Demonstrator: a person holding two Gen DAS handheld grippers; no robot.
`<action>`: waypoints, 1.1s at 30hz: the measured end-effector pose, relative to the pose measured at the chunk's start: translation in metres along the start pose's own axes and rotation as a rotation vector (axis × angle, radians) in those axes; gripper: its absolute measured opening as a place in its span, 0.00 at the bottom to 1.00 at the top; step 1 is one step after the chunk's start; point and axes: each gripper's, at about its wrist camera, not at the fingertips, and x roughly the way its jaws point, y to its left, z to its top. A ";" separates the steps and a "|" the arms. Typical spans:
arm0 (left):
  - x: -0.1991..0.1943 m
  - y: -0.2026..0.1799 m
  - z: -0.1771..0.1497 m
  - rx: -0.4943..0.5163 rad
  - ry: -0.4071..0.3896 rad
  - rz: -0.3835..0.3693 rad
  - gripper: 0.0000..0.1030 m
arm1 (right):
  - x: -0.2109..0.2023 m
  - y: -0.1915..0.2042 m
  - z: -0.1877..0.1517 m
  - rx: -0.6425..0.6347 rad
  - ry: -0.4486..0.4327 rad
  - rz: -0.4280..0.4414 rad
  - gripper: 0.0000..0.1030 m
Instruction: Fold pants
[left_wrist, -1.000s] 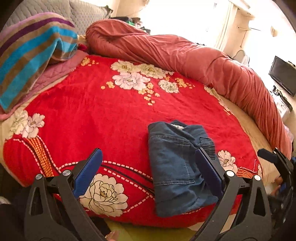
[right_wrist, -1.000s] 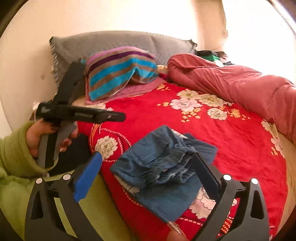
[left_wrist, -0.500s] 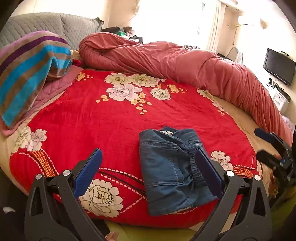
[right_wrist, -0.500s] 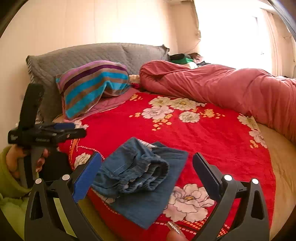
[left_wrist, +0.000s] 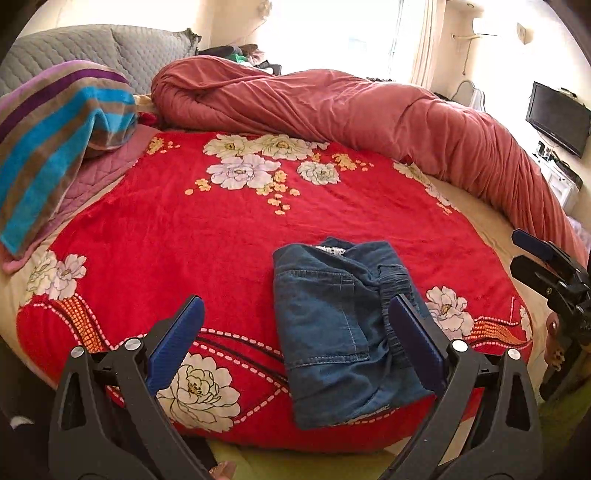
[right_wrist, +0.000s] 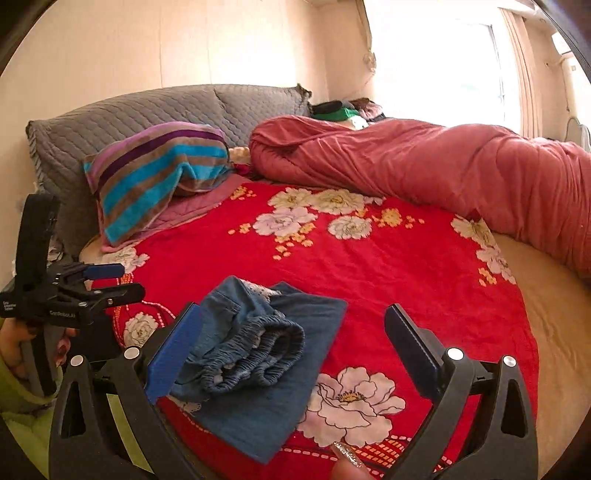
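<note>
Folded denim pants sitting at floral bedspread's near edge; both grippers spread wide, gripping nothing, loads of room behind.

Sunlit window, gray headboard

red floral blanket, striped towel, pink duvet, grey headboard, TV

bright daylight | window blown out | fisheye edges, perhaps soft
</note>
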 end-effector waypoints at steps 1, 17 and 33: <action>0.002 0.000 0.000 0.000 0.006 0.001 0.91 | 0.003 -0.002 -0.001 0.008 0.012 -0.007 0.95; 0.037 0.006 -0.011 -0.018 0.098 0.017 0.91 | 0.053 -0.016 -0.028 0.066 0.167 -0.028 0.95; 0.073 0.017 -0.022 -0.058 0.193 -0.009 0.91 | 0.094 -0.034 -0.043 0.157 0.295 -0.054 0.95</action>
